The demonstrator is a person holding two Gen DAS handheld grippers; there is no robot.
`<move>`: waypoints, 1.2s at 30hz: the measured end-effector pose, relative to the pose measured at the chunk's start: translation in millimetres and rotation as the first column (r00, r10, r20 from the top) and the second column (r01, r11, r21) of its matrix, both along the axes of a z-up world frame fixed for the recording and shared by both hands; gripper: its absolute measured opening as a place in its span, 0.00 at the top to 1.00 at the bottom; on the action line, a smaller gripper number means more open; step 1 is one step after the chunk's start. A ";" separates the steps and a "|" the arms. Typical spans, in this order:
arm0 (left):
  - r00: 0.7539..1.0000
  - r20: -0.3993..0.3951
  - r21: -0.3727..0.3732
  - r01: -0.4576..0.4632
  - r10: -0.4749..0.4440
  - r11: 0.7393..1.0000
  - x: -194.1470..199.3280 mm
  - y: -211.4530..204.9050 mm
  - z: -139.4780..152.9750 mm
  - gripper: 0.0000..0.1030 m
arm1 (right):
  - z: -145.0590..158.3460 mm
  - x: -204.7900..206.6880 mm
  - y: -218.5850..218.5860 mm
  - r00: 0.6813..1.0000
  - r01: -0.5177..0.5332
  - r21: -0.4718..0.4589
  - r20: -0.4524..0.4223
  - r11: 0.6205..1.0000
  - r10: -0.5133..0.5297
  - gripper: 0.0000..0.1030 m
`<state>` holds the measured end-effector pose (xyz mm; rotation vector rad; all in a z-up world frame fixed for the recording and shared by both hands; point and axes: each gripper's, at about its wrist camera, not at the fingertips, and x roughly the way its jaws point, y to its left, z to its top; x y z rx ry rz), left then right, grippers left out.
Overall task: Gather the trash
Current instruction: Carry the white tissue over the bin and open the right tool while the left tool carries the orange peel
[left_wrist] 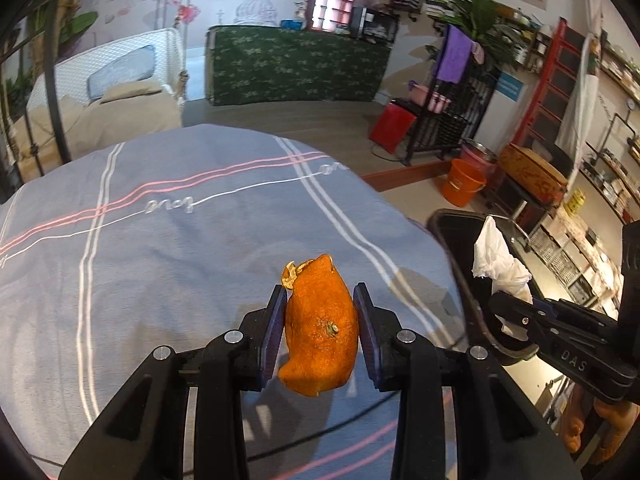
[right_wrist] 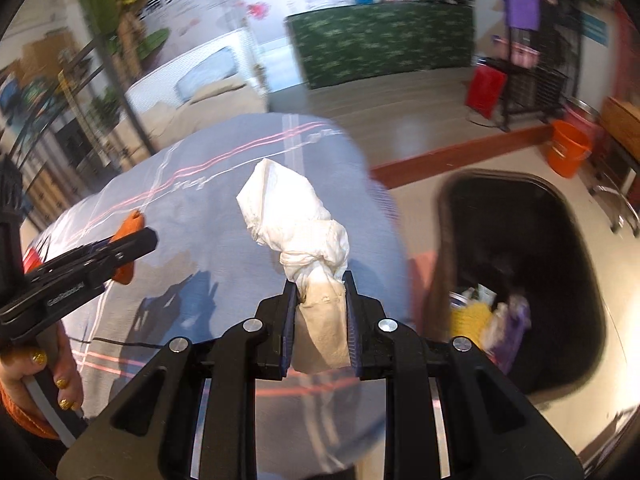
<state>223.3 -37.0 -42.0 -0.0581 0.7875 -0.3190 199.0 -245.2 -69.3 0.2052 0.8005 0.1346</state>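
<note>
An orange peel (left_wrist: 322, 324) with a small stem mark is pinched between the blue pads of my left gripper (left_wrist: 320, 322), above a grey striped bed cover (left_wrist: 160, 220). A crumpled white tissue (right_wrist: 298, 224) with a stained lower end stands up from my right gripper (right_wrist: 320, 304), which is shut on it. In the left wrist view the right gripper (left_wrist: 516, 310) and its white tissue (left_wrist: 498, 256) hang over the rim of a black trash bin (left_wrist: 452, 226). In the right wrist view the left gripper (right_wrist: 132, 244) holds the orange peel (right_wrist: 130, 226) at the left.
The black trash bin (right_wrist: 560, 240) stands on the floor right of the bed, with yellow and purple rubbish at its bottom. An orange bucket (left_wrist: 464, 184), a red box (left_wrist: 392, 126) and a black rack (left_wrist: 452, 120) stand further back. A hand (right_wrist: 36, 376) grips the left tool's handle.
</note>
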 end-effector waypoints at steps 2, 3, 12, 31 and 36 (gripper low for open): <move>0.999 0.001 -0.009 0.042 -0.042 0.999 -0.4 -13.3 0.9 0.67 | -2.6 -8.8 -21.8 0.999 0.048 0.005 0.001 0.999 -0.048 0.78; 0.998 0.005 -0.005 0.055 -0.055 0.998 -1.4 -20.5 0.8 0.67 | -4.4 -12.7 -30.1 0.998 0.070 0.007 0.000 0.998 -0.070 0.78; 0.983 0.025 0.008 0.184 -0.184 0.983 -7.4 -75.6 -1.0 0.67 | -20.3 -21.7 -99.1 0.968 0.249 -0.002 -0.024 0.969 -0.249 0.78; 0.946 0.014 0.050 0.322 -0.323 0.946 -17.5 -137.9 -15.3 0.67 | -67.8 8.1 -144.8 0.938 0.327 -0.014 -0.116 0.945 -0.327 0.73; 0.942 -0.002 0.055 0.335 -0.335 0.941 -14.7 -144.9 -18.2 0.67 | -70.1 4.1 -146.3 0.930 0.353 0.016 -0.116 0.935 -0.349 0.42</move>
